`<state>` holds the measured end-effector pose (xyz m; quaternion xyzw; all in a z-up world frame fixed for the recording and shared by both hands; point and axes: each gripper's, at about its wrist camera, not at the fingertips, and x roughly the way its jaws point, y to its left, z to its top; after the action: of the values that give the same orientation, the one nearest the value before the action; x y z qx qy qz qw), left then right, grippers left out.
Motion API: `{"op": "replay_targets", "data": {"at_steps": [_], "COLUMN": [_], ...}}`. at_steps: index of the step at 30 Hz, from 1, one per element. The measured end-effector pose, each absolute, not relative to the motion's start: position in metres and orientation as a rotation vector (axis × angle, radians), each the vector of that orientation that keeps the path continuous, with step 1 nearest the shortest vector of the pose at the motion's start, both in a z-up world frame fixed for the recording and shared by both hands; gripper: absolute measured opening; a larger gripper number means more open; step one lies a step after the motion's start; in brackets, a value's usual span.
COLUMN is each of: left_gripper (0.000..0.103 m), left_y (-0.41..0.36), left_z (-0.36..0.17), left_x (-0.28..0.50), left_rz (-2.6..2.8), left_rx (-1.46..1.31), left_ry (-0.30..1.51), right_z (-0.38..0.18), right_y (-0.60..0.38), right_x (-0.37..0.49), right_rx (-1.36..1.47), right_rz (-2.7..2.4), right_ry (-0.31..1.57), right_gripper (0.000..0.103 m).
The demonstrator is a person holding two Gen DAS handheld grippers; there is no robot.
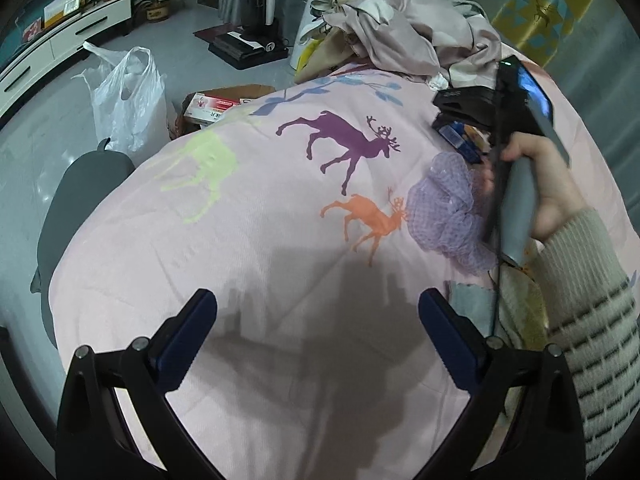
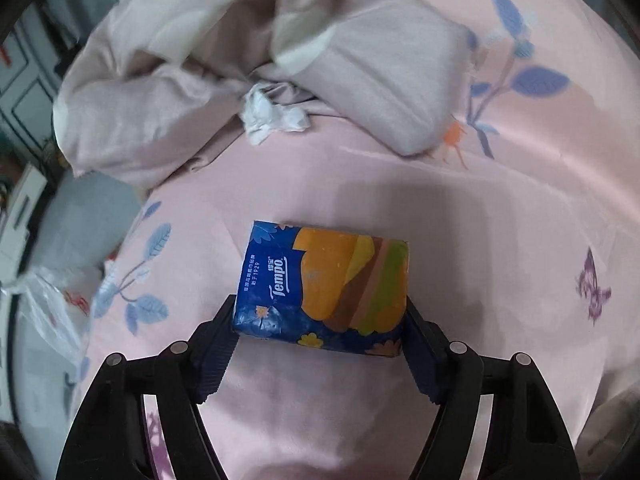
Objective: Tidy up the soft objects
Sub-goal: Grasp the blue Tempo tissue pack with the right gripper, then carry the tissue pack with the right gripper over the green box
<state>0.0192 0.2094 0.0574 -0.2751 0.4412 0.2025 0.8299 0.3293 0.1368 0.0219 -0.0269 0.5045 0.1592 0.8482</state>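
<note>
the right gripper is clamped on a blue and orange soft tissue pack, both pads pressed against its short sides, the pack resting on the pink printed bedsheet. a crumpled white tissue lies at 12 o'clock beyond it. the left gripper is held wide with nothing between its pads; a lilac mesh cloth lies at 1 o'clock.
</note>
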Motion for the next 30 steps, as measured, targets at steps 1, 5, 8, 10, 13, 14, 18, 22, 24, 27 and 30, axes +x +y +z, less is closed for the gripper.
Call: {"op": "replay_targets", "data": {"at_steps": [1, 5, 8, 10, 13, 14, 18, 22, 24, 27, 30], "left_gripper": [0.099, 0.096, 0.095, 0.092, 0.085, 0.083, 0.081, 0.078, 0.075, 0.044, 0.032], "left_y": [0.211, 0.208, 0.203, 0.197, 0.191, 0.190, 0.178, 0.172, 0.172, 0.158, 0.135], "left_z": [0.057, 0.058, 0.058, 0.058, 0.063, 0.065, 0.065, 0.038, 0.023, 0.025, 0.023], "left_x": [0.019, 0.022, 0.031, 0.042, 0.058, 0.065, 0.101, 0.134, 0.143, 0.146, 0.143], "left_rz": [0.435, 0.424, 0.375, 0.366, 0.327, 0.312, 0.257, 0.248, 0.236, 0.224, 0.137], "left_rx": [-0.591, -0.591, -0.600, -0.581, -0.592, -0.602, -0.564, -0.542, -0.561, -0.462, -0.383], "left_ry": [0.932, 0.920, 0.927, 0.944, 0.946, 0.938, 0.894, 0.973, 1.001, 0.982, 1.015], "right_z": [0.027, 0.064, 0.095, 0.109, 0.112, 0.111, 0.094, 0.066, 0.049, 0.026, 0.013], "right_y": [0.128, 0.079, 0.029, -0.017, -0.062, -0.081, -0.116, -0.132, -0.137, -0.138, -0.145], "right_x": [0.325, 0.299, 0.272, 0.243, 0.207, 0.188, 0.137, 0.091, 0.078, 0.074, 0.075], "right_rx": [-0.049, -0.024, 0.010, 0.073, 0.126, 0.138, 0.134, 0.121, 0.106, 0.076, 0.099], "right_rz": [0.344, 0.358, 0.356, 0.354, 0.342, 0.334, 0.287, 0.235, 0.227, 0.204, 0.193], "right_ry": [1.066, 1.024, 0.986, 0.967, 0.965, 0.970, 0.962, 0.988, 1.017, 1.066, 1.105], "right_gripper": [0.076, 0.076, 0.076, 0.076, 0.076, 0.076, 0.076, 0.076, 0.076, 0.076, 0.076]}}
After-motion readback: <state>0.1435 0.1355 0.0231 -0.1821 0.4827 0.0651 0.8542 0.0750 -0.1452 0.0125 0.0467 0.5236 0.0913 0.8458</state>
